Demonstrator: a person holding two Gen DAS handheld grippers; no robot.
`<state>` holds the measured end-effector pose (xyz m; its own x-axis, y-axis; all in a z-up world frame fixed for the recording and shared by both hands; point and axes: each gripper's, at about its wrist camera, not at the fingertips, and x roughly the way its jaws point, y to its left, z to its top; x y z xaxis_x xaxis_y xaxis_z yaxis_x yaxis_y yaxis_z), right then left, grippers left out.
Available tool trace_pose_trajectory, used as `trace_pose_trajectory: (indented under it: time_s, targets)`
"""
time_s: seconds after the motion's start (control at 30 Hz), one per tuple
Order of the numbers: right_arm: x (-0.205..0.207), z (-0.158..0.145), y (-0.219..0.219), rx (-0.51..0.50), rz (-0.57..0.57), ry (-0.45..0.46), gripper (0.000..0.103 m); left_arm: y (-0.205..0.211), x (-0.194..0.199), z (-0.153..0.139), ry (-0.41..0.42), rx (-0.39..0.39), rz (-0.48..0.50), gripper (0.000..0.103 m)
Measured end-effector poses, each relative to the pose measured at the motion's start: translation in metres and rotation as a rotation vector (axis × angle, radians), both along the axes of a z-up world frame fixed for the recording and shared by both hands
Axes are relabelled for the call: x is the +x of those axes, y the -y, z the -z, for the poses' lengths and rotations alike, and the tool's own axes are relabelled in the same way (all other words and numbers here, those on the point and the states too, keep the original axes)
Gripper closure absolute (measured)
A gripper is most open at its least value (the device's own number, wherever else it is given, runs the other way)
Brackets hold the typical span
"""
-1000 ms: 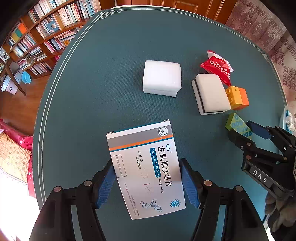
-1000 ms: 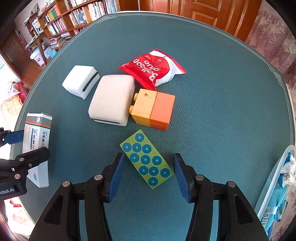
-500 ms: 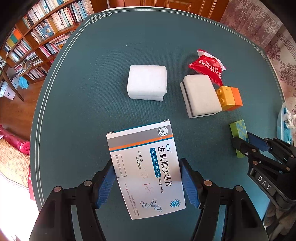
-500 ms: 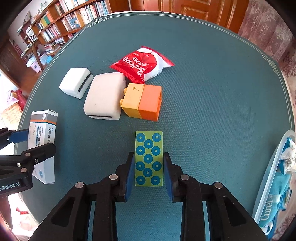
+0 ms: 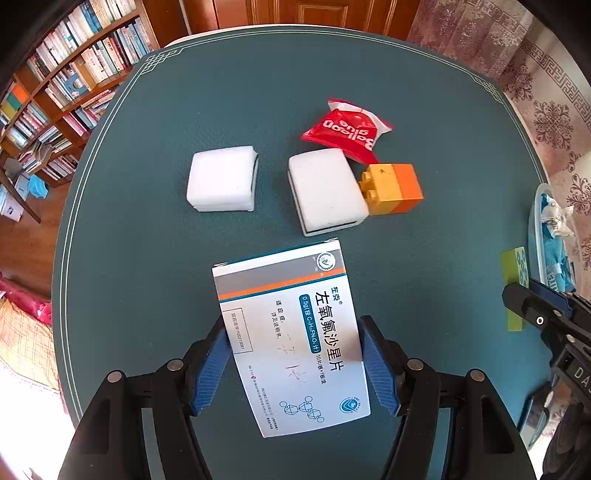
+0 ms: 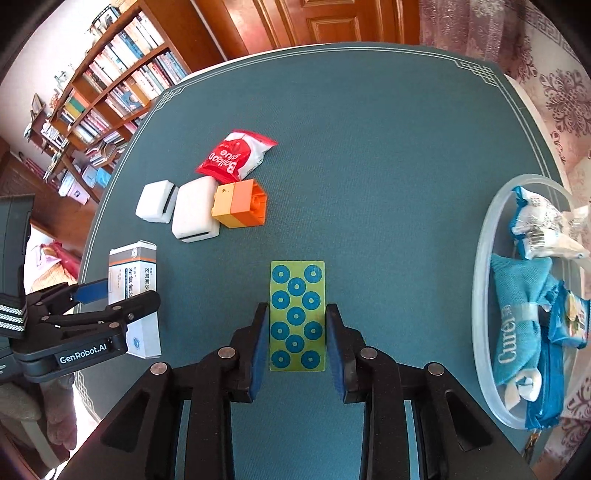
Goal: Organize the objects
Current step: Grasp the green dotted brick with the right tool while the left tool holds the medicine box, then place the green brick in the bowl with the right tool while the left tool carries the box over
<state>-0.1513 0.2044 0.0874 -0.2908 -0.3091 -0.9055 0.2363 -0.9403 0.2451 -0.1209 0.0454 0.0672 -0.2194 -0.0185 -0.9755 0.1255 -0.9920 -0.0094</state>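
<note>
Teal felt covers the round table (image 6: 369,155), which stands in a room with wooden bookshelves (image 6: 110,99) and a panelled door (image 6: 325,22) behind it. At the near side the right gripper (image 6: 297,347) is clamped on a green card with blue rings (image 6: 297,314), its blue pads pressed against the card's long edges and the card held off the felt. To its left the left gripper (image 5: 295,365) grips a white medicine box with an orange stripe (image 5: 291,336) by its two sides, tilted, above the table.

Further out on the felt, a yellow-and-orange toy brick (image 6: 240,204) sits touching a white sponge block (image 6: 194,214), with a second white sponge (image 6: 156,202) just beside that one. A red Balloon glue packet (image 6: 232,157) lies behind the brick, its corner against it. At the right edge a clear plastic tray (image 6: 480,291) holds a blue Curel pack (image 6: 517,325) and other wrapped packets (image 6: 539,225).
</note>
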Motion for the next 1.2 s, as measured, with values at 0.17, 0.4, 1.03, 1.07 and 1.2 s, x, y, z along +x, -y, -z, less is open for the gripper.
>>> trace_pose_trajectory:
  time_s: [0.17,0.4,1.03,1.07,1.2]
  targets:
    - [0.008,-0.021,-0.039,-0.009,0.085,-0.034,0.073,-0.025,0.002,-0.007,-0.013,-0.003,0.038,0.032]
    - [0.022,-0.041,-0.103,0.001,0.198,-0.071,0.073,-0.041,-0.012,-0.005,-0.028,-0.003,0.092,0.032]
    - [0.039,-0.033,-0.209,0.145,0.374,-0.13,0.073,-0.106,0.008,-0.026,-0.06,-0.023,0.17,0.032]
    - [0.039,-0.034,-0.209,0.144,0.373,-0.139,0.072,-0.107,0.009,-0.027,-0.059,-0.024,0.171,0.032]
    - [0.041,-0.034,-0.212,0.123,0.387,-0.138,0.061,-0.11,0.01,-0.028,-0.061,-0.029,0.172,0.032]
